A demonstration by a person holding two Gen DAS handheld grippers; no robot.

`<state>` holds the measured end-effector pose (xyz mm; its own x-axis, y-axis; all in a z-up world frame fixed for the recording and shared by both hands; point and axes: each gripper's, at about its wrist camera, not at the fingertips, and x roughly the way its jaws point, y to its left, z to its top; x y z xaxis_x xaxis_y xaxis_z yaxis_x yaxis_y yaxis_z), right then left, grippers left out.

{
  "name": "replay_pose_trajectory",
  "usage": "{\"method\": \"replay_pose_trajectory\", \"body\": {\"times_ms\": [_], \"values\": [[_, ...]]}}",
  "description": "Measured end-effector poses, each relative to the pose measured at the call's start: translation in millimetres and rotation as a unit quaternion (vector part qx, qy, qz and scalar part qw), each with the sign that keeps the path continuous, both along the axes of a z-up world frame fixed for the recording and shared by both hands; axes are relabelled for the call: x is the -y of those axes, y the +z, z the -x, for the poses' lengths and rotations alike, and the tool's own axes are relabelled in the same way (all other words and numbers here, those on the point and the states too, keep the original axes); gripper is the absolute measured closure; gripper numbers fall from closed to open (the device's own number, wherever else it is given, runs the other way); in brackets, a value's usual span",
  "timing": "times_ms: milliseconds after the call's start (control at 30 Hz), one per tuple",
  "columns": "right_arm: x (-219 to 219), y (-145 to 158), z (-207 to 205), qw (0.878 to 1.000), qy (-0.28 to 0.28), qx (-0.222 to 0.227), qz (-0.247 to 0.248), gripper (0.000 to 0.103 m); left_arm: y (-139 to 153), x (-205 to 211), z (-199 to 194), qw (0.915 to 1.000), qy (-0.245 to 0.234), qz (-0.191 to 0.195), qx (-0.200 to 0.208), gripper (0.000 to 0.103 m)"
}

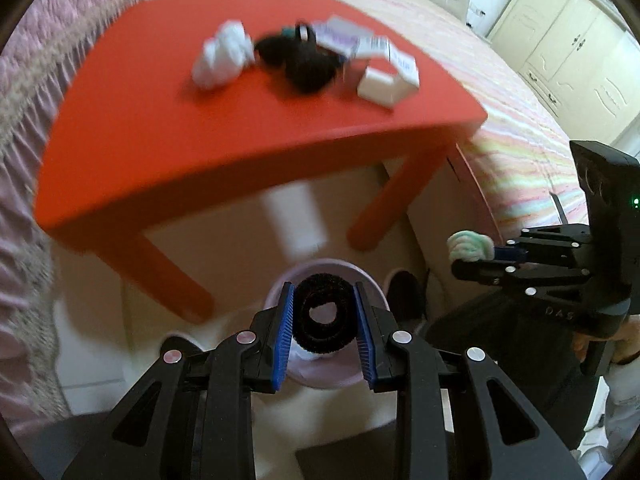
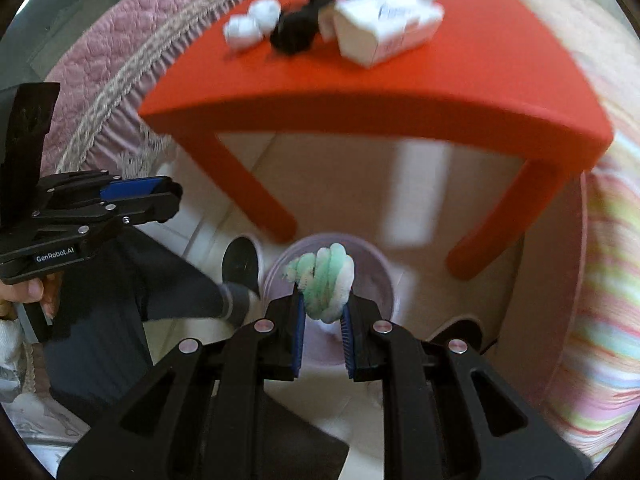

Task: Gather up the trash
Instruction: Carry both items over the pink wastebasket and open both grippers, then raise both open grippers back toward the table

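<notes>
My left gripper is shut on a black fuzzy ring, held over a pale pink bin on the floor. In the right wrist view my right gripper is shut on a green and white fuzzy wad, also above the pink bin. The right gripper with its wad shows at the right of the left wrist view. On the red table lie crumpled white tissue, black fuzzy pieces and white cartons.
The red table stands between a pink quilted bed and a striped bed. A person's dark trouser leg and socked foot are beside the bin. Cream cupboards stand at the back right.
</notes>
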<state>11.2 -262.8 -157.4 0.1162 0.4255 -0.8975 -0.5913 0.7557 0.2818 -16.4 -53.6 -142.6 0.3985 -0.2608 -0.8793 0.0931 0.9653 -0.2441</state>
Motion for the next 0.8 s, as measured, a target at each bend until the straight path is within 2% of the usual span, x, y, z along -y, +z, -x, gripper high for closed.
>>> {"method": "replay_pose_trajectory", "body": {"times_ms": [233,467,533,567,600,633,700,733,800], "values": [[-6.0,-15.7,4.9,1.0,0.003,-0.023,-0.002,0.085,-25.9,4.7,5.3,0.9992,-0.002,0.025,-0.031,0.074],[-7.1,-19.5,4.2,0.999,0.01,-0.035,-0.003,0.085,-24.5,5.2,2.3,0.9987,-0.003,0.035,-0.037,0.071],[-10.2,-20.8,4.1,0.999,0.012,-0.038,-0.001,0.071,-25.1,4.4,0.3,0.9985,-0.005,0.04,-0.038,0.067],[-10.6,-21.8,4.1,0.999,0.013,-0.04,-0.001,0.068,-25.4,4.6,-0.2,0.9986,-0.004,0.037,-0.039,0.059],[-11.0,-23.2,4.1,0.999,0.013,-0.042,0.0,0.06,-25.5,4.2,-0.5,0.9986,-0.002,0.037,-0.037,0.047],[-11.3,-24.1,4.1,0.999,0.013,-0.042,0.001,0.049,-25.5,3.6,-0.6,0.9987,0.002,0.037,-0.036,0.041],[-11.4,-25.0,4.5,0.999,0.011,-0.044,0.0,0.037,-25.1,2.3,-0.6,0.9987,0.01,0.039,-0.032,0.016],[-11.4,-25.7,4.3,0.999,0.011,-0.046,0.0,0.029,-24.2,0.8,-0.5,0.9986,0.016,0.04,-0.03,0.014],[-11.4,-26.4,4.7,0.999,0.01,-0.045,0.001,0.02,-23.7,-1.8,-1.3,0.9984,0.022,0.041,-0.033,0.013]]}}
